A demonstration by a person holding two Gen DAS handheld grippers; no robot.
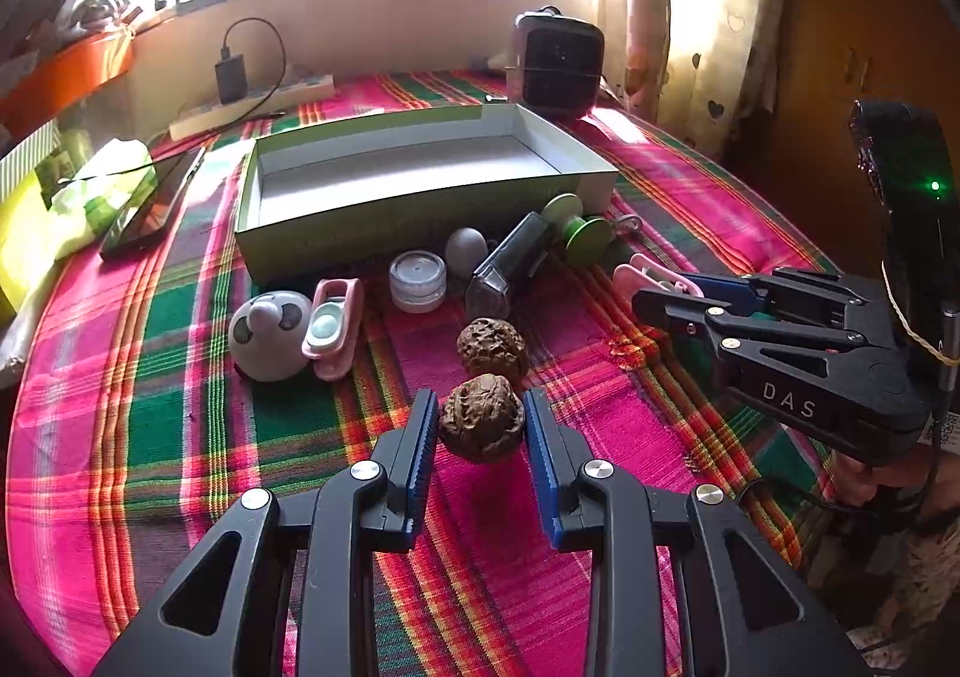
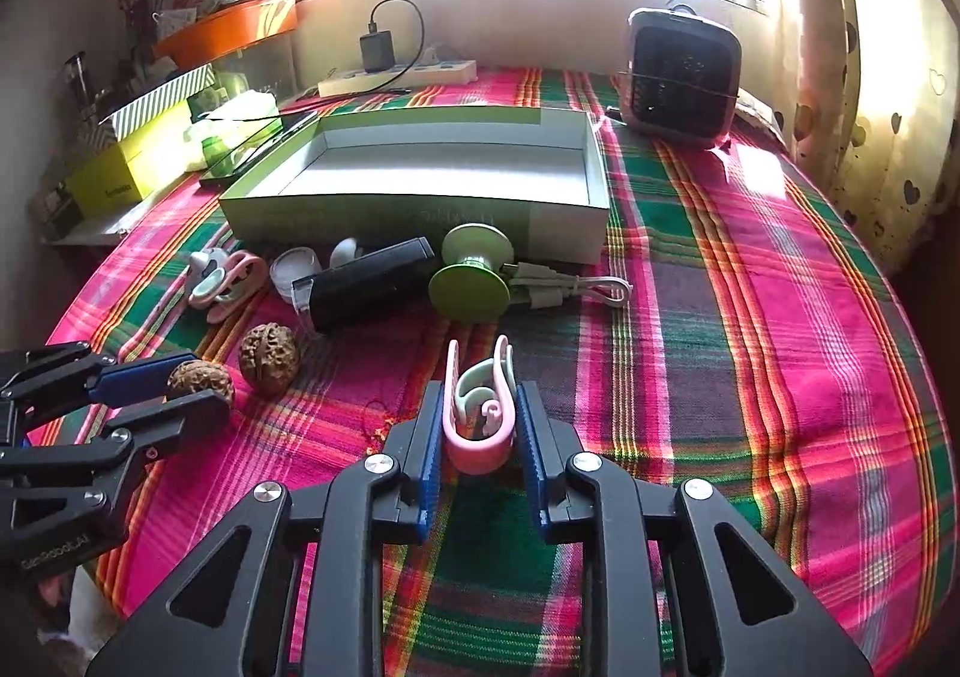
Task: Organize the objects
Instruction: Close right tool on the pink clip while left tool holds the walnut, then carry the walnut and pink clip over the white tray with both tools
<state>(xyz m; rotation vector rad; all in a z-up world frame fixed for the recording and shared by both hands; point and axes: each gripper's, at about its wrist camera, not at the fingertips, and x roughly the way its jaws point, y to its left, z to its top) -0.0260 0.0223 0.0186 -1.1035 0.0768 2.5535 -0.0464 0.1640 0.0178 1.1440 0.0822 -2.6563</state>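
Left gripper clamps one of two walnuts, right gripper pinches one of two pink clips; one empty box sits beyond the clutter, bare plaid cloth rightward.

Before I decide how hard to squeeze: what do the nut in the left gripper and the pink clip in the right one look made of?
The walnut: hard, woody shell, matte brown and deeply wrinkled. The pink clip: apparently moulded plastic, smooth with a slight sheen, thin curved arms, possibly springy.
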